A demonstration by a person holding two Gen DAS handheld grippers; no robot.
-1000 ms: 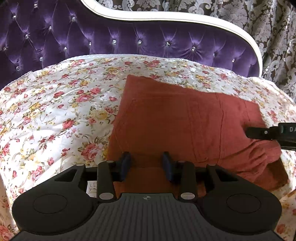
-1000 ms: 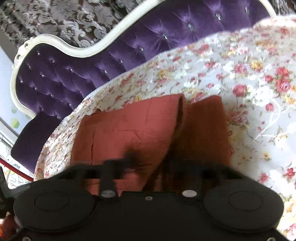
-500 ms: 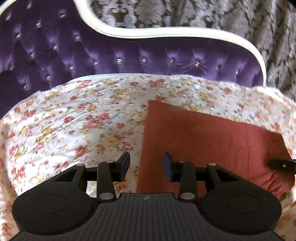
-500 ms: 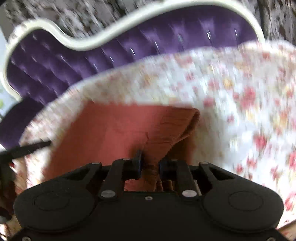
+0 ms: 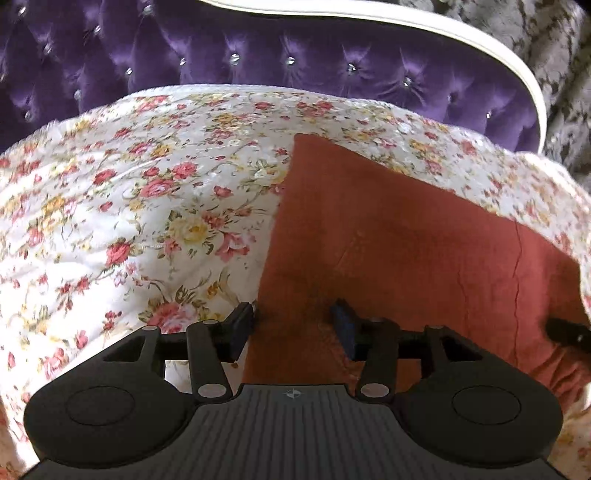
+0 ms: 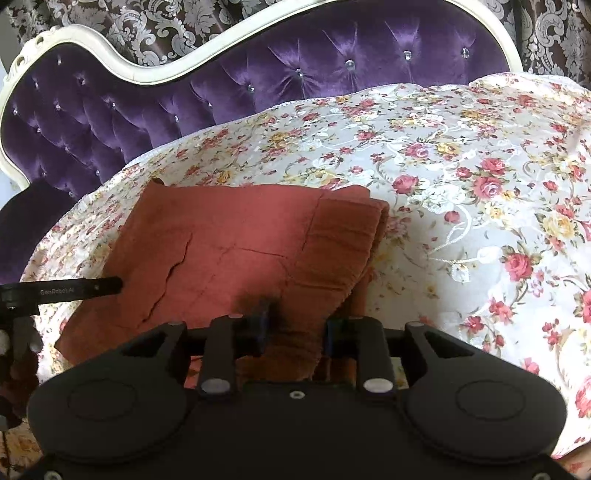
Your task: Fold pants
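Rust-red pants (image 5: 406, 243) lie folded into a rough rectangle on the floral bedspread (image 5: 129, 206). My left gripper (image 5: 291, 325) is open, low over the near left edge of the pants, its left finger beside the edge and its right finger over the cloth. In the right wrist view the pants (image 6: 229, 243) show their gathered waistband end (image 6: 340, 243) at the right. My right gripper (image 6: 295, 325) is open over that waistband end, cloth between the fingers but not pinched. The left gripper's finger (image 6: 74, 288) reaches in from the left there.
A purple tufted headboard (image 5: 295, 70) with a white frame (image 6: 155, 70) stands behind the bed. Patterned curtains (image 6: 166, 26) hang behind it. Bare floral bedspread (image 6: 480, 184) spreads to the right of the pants and to their left in the left wrist view.
My right gripper was shut on the waistband fold half a second ago and has opened; the cloth now lies flat. My left gripper moved left toward the pants' edge, still open.
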